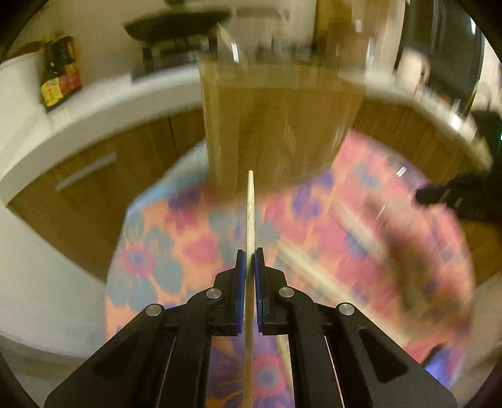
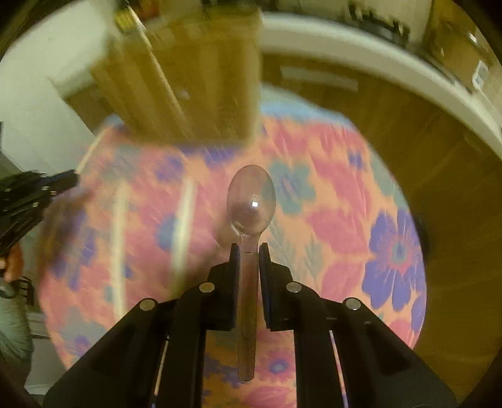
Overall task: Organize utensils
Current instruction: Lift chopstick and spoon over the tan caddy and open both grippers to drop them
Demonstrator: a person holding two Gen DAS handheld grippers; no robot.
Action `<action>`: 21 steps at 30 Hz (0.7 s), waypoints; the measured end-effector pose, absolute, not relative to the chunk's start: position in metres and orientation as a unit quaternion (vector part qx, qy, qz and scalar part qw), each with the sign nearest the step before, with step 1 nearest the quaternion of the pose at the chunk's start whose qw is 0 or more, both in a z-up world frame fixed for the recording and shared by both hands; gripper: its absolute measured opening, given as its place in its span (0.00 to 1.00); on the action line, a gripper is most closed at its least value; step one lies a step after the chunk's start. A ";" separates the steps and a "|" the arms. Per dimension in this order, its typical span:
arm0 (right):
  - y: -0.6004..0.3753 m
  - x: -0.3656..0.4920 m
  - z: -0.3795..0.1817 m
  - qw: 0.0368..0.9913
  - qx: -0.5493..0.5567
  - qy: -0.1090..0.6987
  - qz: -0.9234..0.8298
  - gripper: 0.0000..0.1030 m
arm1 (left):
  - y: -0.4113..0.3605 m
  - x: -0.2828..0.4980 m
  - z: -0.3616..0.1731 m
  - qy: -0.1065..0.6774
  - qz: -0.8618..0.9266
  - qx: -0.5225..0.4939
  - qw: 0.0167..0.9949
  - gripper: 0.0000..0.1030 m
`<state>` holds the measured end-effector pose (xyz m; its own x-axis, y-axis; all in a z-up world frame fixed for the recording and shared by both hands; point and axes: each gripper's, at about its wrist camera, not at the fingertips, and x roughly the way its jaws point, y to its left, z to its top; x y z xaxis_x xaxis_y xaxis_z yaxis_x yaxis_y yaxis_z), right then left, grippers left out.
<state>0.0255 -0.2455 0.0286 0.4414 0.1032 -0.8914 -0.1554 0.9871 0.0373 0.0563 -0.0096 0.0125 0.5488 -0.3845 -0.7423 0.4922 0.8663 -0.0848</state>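
My left gripper (image 1: 250, 252) is shut on a pale wooden chopstick (image 1: 250, 207) that points forward, above the floral tablecloth (image 1: 188, 238). My right gripper (image 2: 249, 248) is shut on the handle of a clear plastic spoon (image 2: 251, 197), bowl forward, above the same cloth (image 2: 329, 204). A wooden utensil box (image 1: 276, 125) stands at the far edge of the table; it also shows in the right wrist view (image 2: 188, 72). Blurred pale chopsticks lie on the cloth (image 2: 185, 226). The left gripper shows at the left edge of the right wrist view (image 2: 37, 188); the right gripper shows at the right edge of the left wrist view (image 1: 455, 194).
A white counter (image 1: 94, 103) with wooden cabinets (image 1: 103, 175) curves behind the table. A sauce bottle pack (image 1: 59, 72) and a stove with a black pan (image 1: 175, 25) stand on it. Both views are motion-blurred.
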 end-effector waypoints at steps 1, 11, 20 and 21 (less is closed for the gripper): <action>-0.245 0.025 0.039 0.858 -0.026 0.507 0.082 0.10 | -0.011 0.057 0.021 0.391 -0.254 0.056 0.883 0.03; -0.216 0.069 0.146 0.943 -0.001 0.315 0.110 0.10 | -0.025 0.099 0.127 0.203 -0.258 -0.041 0.944 0.04; -0.211 0.113 0.158 0.982 -0.015 0.177 0.059 0.10 | -0.035 0.137 0.122 0.119 -0.241 -0.073 0.960 0.04; -0.211 0.115 0.156 0.984 -0.017 0.171 0.054 0.10 | -0.034 0.141 0.119 0.114 -0.239 -0.074 0.962 0.04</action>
